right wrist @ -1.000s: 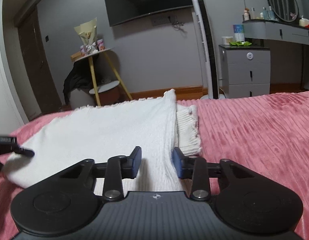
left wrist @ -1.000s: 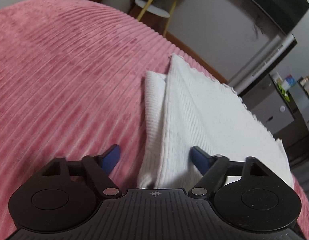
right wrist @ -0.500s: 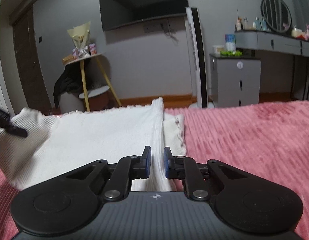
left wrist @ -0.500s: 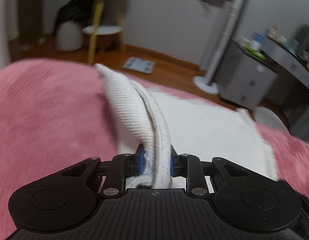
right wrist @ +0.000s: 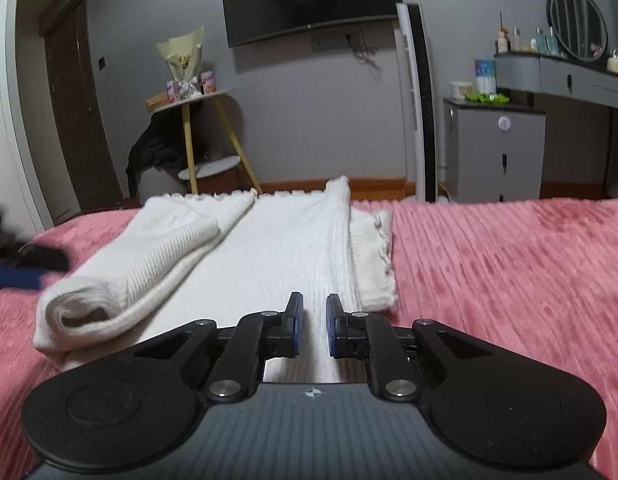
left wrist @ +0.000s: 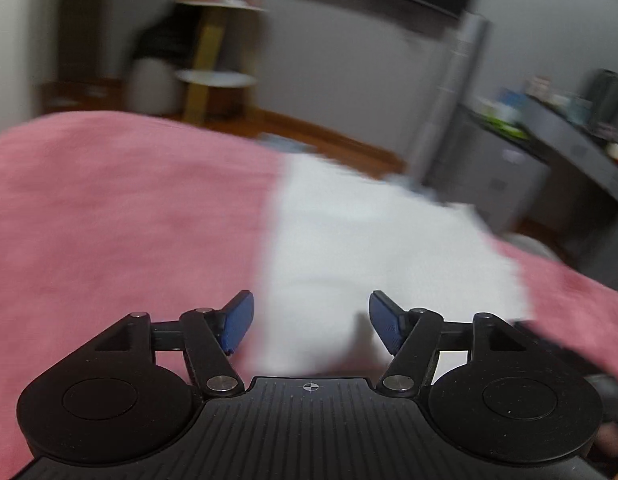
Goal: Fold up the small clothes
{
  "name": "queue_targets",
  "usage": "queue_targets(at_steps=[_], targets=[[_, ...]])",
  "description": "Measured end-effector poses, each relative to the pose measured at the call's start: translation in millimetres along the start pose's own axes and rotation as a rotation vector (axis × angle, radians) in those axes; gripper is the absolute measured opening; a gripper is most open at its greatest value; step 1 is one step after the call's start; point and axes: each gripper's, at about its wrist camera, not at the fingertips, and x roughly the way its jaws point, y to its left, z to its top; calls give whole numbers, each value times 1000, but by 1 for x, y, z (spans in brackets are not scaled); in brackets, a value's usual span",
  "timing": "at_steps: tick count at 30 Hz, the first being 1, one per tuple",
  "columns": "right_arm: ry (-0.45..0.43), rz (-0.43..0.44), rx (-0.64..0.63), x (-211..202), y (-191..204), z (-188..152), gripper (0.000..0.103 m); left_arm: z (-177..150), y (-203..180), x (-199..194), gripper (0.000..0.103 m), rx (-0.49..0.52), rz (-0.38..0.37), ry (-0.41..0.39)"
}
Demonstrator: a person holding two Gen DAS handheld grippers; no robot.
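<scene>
A white ribbed knit garment (right wrist: pixel 269 248) lies flat on the pink bedspread (right wrist: pixel 509 272). Its left side is folded over into a thick roll (right wrist: pixel 149 264) on top of the body. A small cuff (right wrist: pixel 373 256) sticks out on the right. My right gripper (right wrist: pixel 313 320) sits low over the garment's near edge, jaws almost shut with a narrow gap and the cloth behind it. In the blurred left wrist view the garment (left wrist: pixel 369 248) lies ahead and my left gripper (left wrist: pixel 311 320) is open and empty above its near edge. The left gripper also shows in the right wrist view (right wrist: pixel 25 268).
The pink bedspread (left wrist: pixel 109 220) stretches wide to the left and right of the garment. Beyond the bed's far edge stand a yellow-legged side table (right wrist: pixel 197 128), a tower fan (right wrist: pixel 417 100) and a grey drawer unit (right wrist: pixel 497 148).
My left gripper held the garment's left side, carried it over the body, then opened and let it go. My right gripper narrowed its jaws and stayed in place.
</scene>
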Motion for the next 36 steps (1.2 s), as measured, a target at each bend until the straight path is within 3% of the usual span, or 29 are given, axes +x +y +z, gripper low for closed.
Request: queue_targets(at_steps=[4,7,9,13,15,18,22,25,27,31,36], targets=[[-15,2,-95,-3,16,-4,11,-18,34,19,67,-138,66,52],[84,-40,-193,13,24,-14,12,-28,37,36,67,-141,69,68],[85,-45,-213,11,25,-13,12,-32,36,42,67,-117,56,68],[86,21,-65,0,24,8,13,-31,45,44,68,-119,20,69],[111,86,-17,3,32,19,21,-30,51,42,68,-132,15,74],[171,182,36,20,46,32,27,-31,55,31,68,-148,35,77],[275,278,233,53,40,49,32,-25,65,23,69,-160,81,49],[343,343,350,77,36,57,48,-24,70,23,69,-181,96,44],[391,361,386,93,40,56,47,-24,71,24,69,-183,89,49],[426,348,382,104,55,49,23,-26,65,26,69,-156,92,47],[237,252,124,64,72,64,18,-28,53,23,69,-111,65,26]])
